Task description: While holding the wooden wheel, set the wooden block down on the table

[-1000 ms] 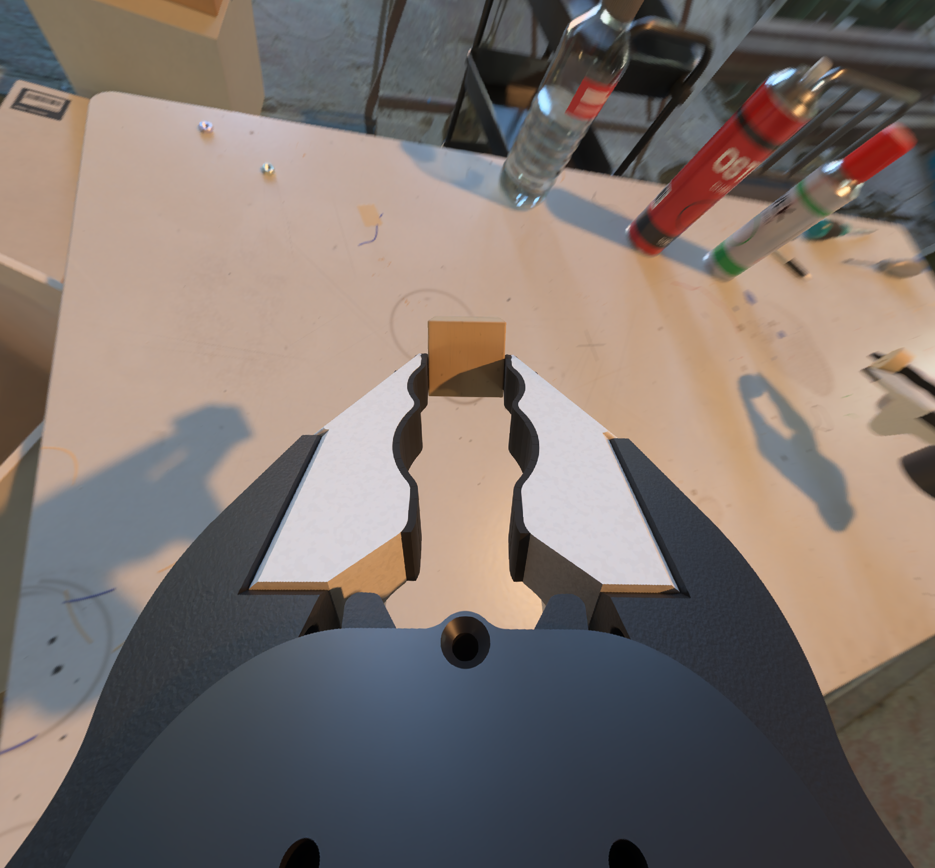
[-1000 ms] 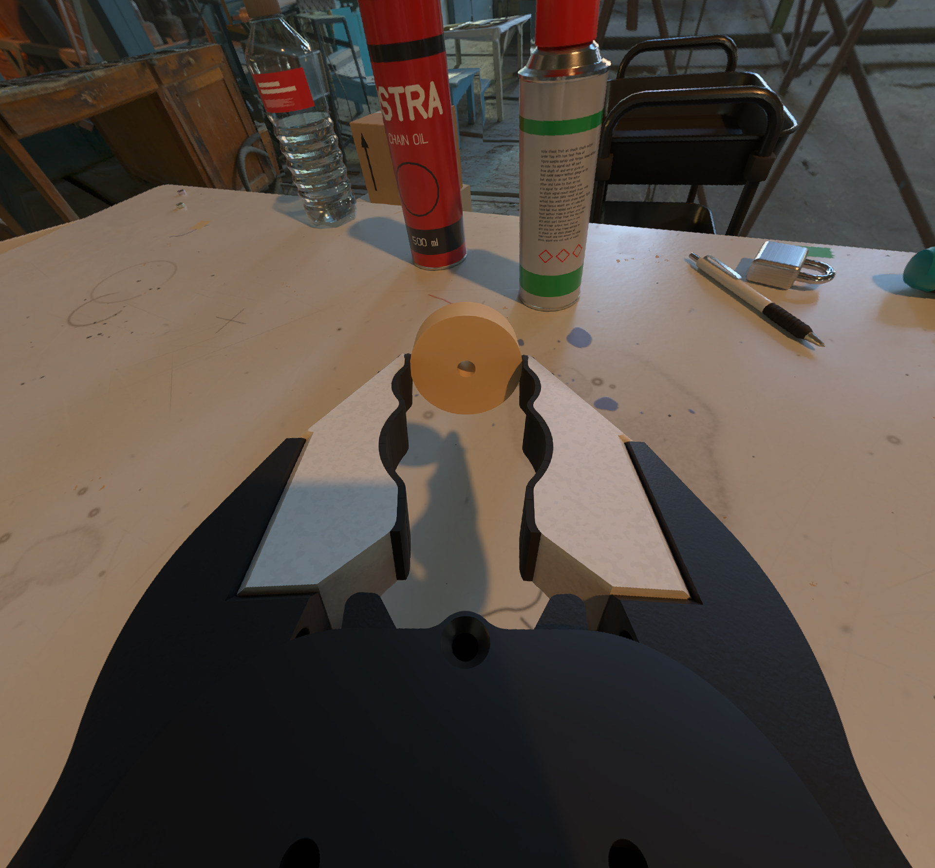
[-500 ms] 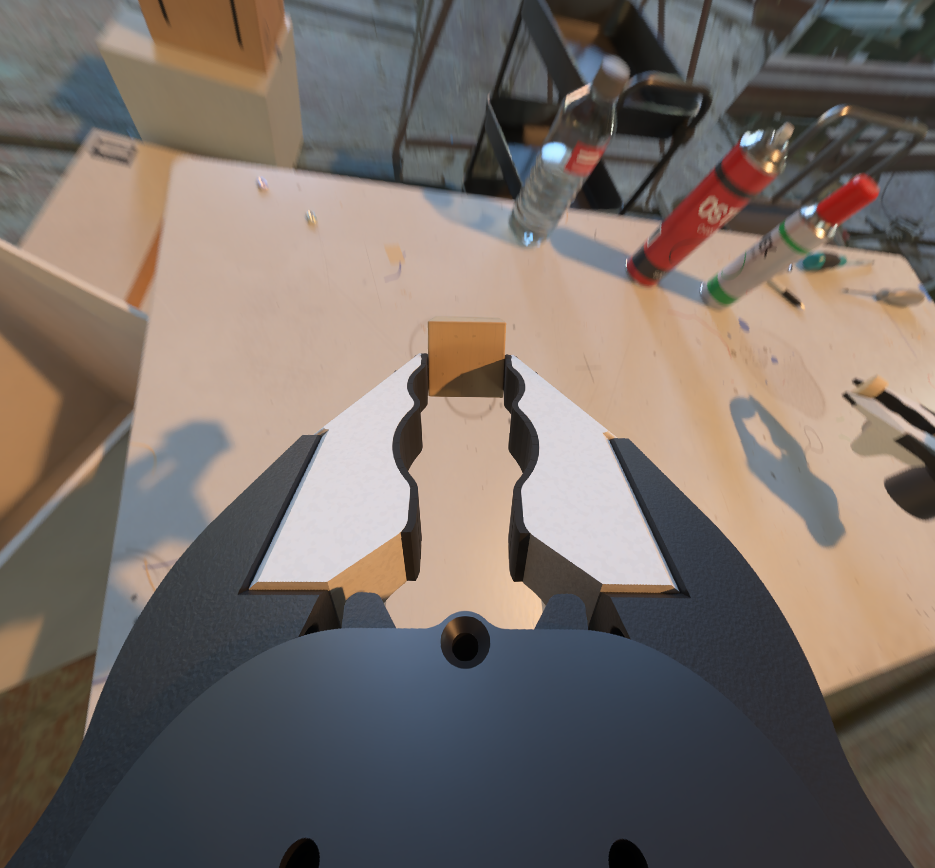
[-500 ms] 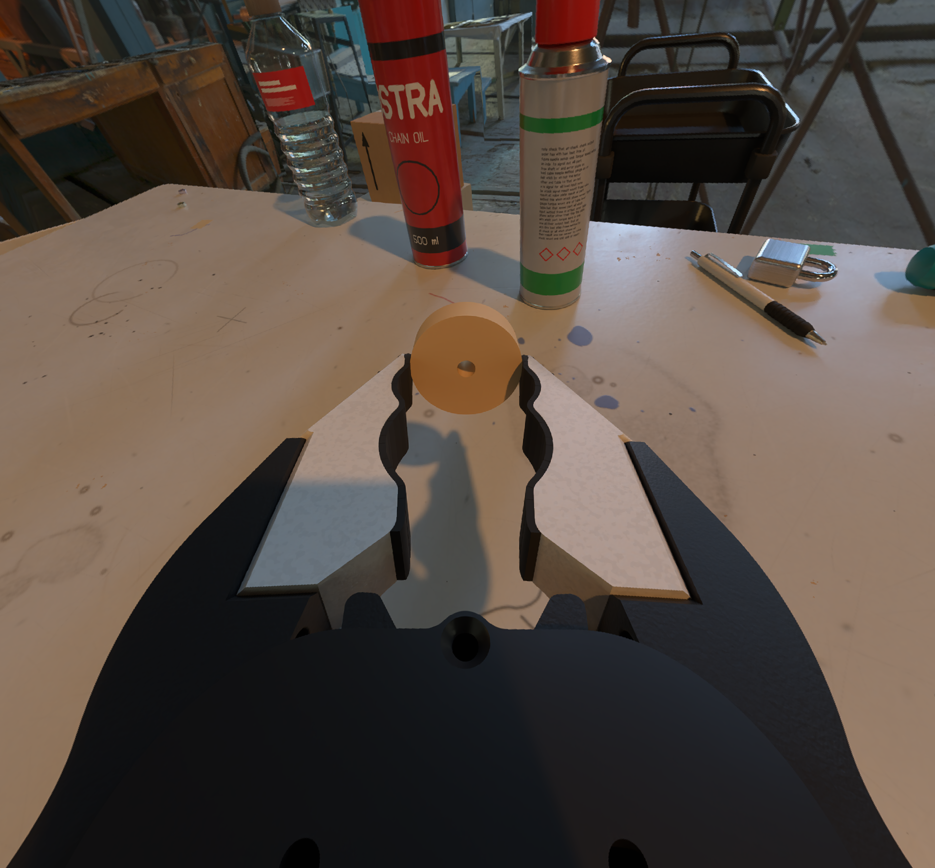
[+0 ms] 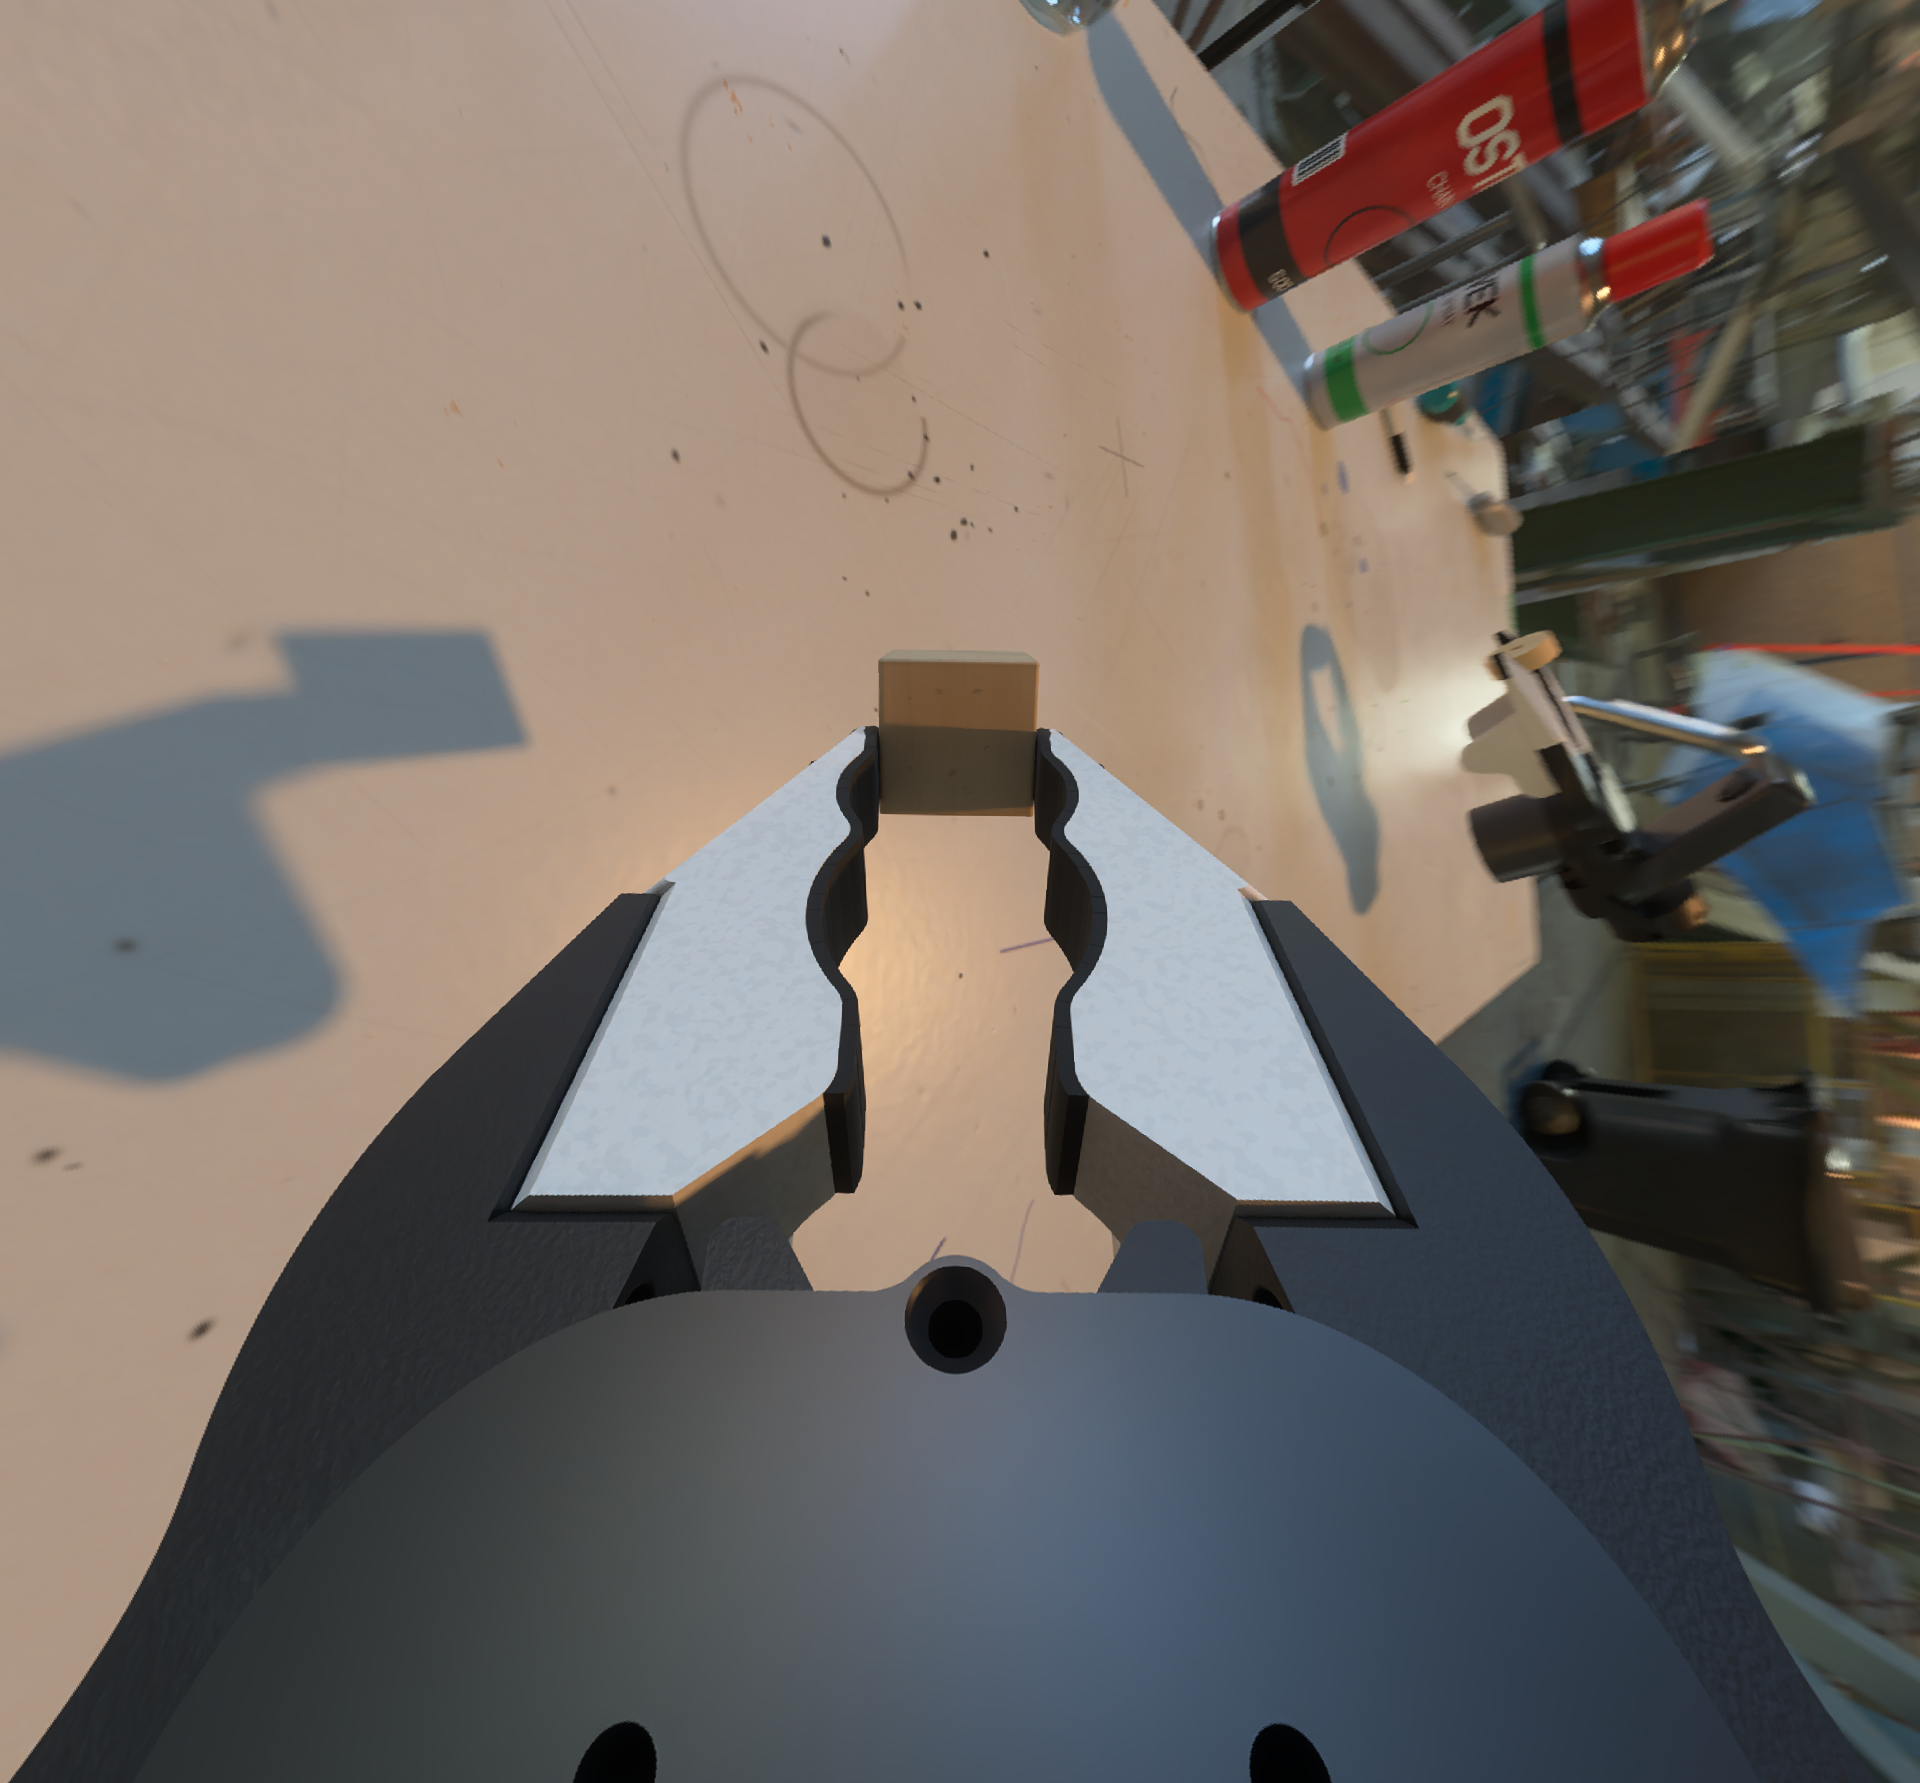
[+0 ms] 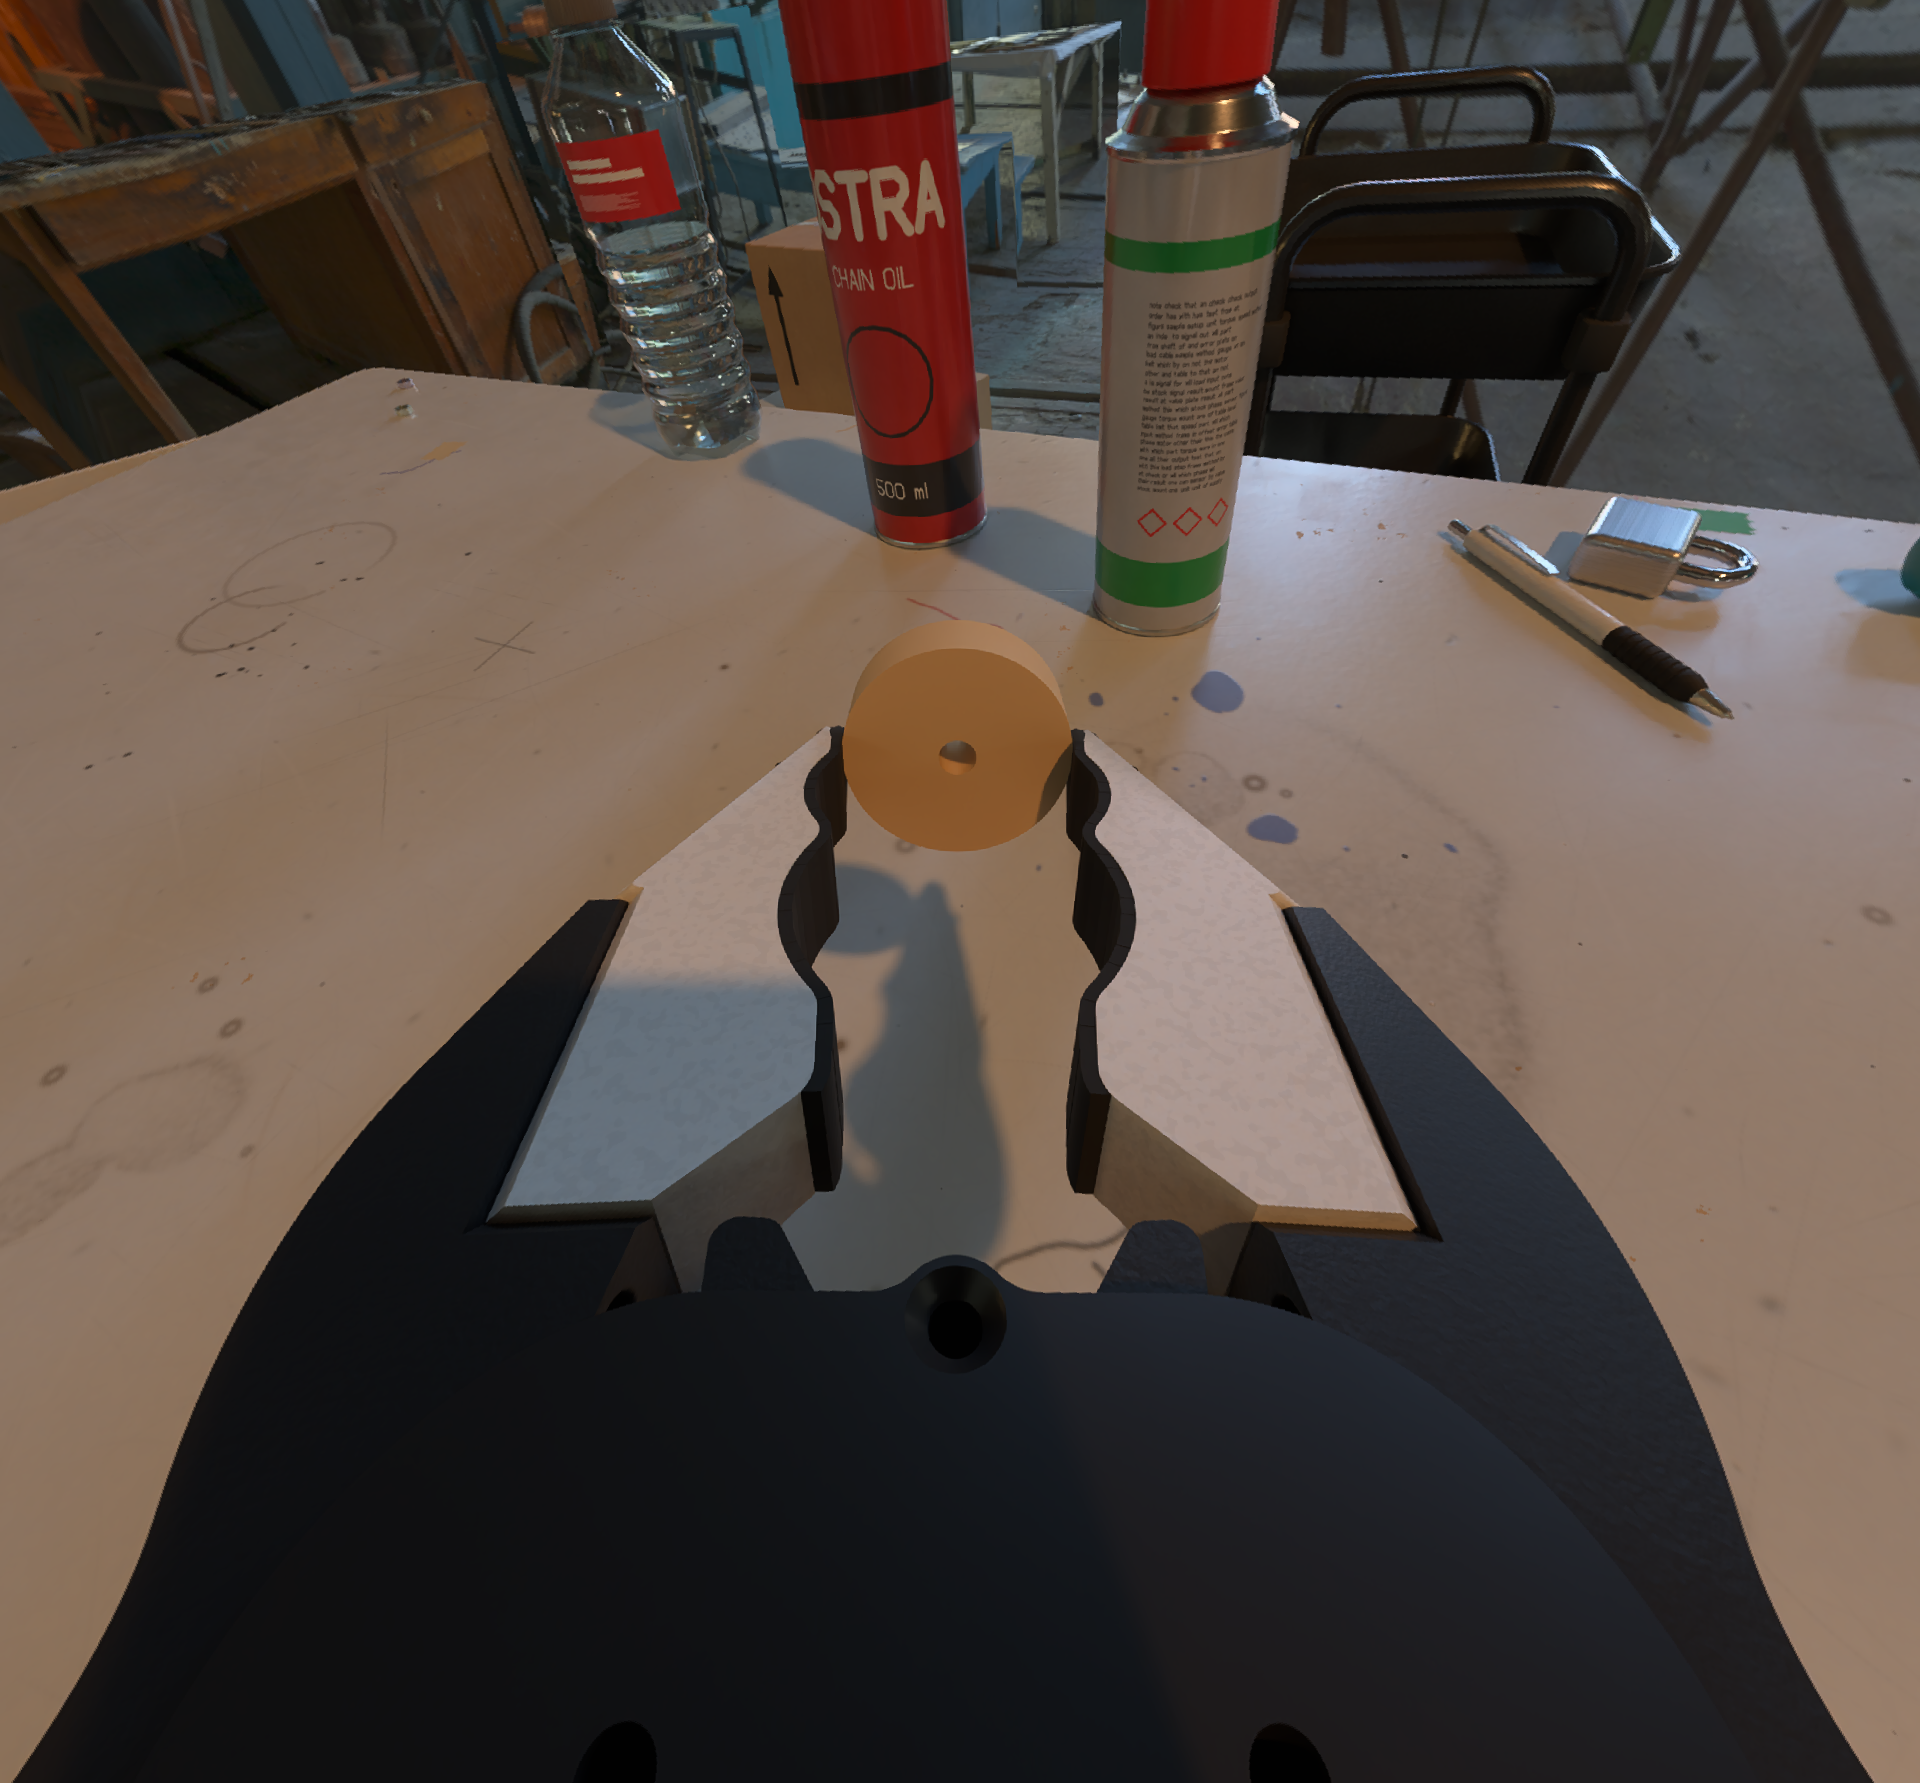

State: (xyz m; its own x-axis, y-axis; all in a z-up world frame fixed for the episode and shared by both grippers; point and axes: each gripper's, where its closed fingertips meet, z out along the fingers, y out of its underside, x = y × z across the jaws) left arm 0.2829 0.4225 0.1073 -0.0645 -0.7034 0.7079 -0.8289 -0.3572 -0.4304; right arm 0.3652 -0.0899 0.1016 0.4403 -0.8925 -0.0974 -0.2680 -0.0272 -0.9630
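Note:
My left gripper (image 5: 957,772) is shut on the wooden block (image 5: 957,746), a small tan cube held between the fingertips over the pale table (image 5: 416,279). The view is rolled, and I cannot tell whether the block touches the table. My right gripper (image 6: 956,788) is shut on the wooden wheel (image 6: 956,757), a round tan disc with a centre hole, held just above the table (image 6: 312,850). The right gripper (image 5: 1558,798) also shows far right in the left wrist view, with the wheel (image 5: 1525,650) at its tip.
A water bottle (image 6: 655,279), a red spray can (image 6: 883,279) and a silver can with green bands (image 6: 1184,362) stand at the back. A pen (image 6: 1590,621) and a padlock (image 6: 1652,544) lie at the right. The table's edge (image 5: 1496,954) runs close on the right in the left wrist view.
My left gripper has rolled sharply and dropped closer to the table, still shut on the block. The right gripper and the wheel have not moved.

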